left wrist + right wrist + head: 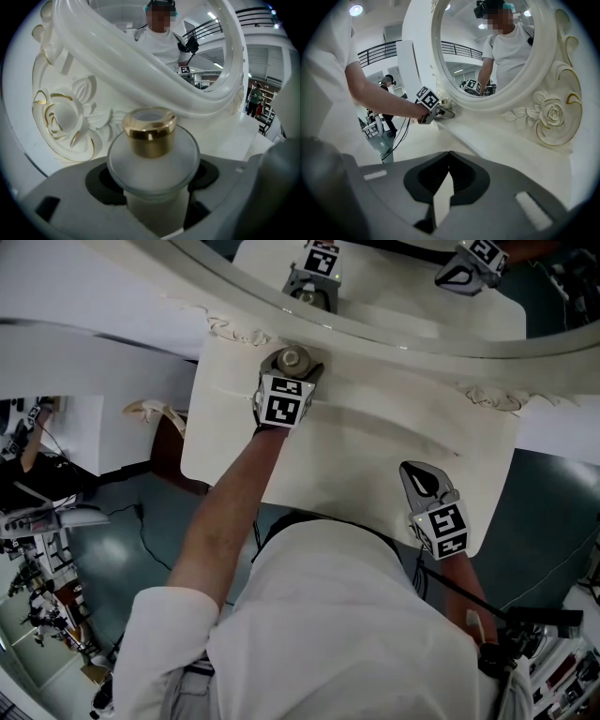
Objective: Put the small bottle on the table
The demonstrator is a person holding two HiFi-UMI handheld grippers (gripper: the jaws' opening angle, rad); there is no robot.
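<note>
With left gripper point(152, 187) pinches bottle point(150, 140) upright at eleven o'clock on table point(375, 456), near mirror frame point(403, 341), likely to seat it before letting go. Holds right gripper point(449, 159) pressed together at four o'clock, out of the way.

Small bottle point(151, 161) base hidden; mirror point(394, 287) top cut off.

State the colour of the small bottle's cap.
Shiny gold; the cap shows best in the left gripper view.
</note>
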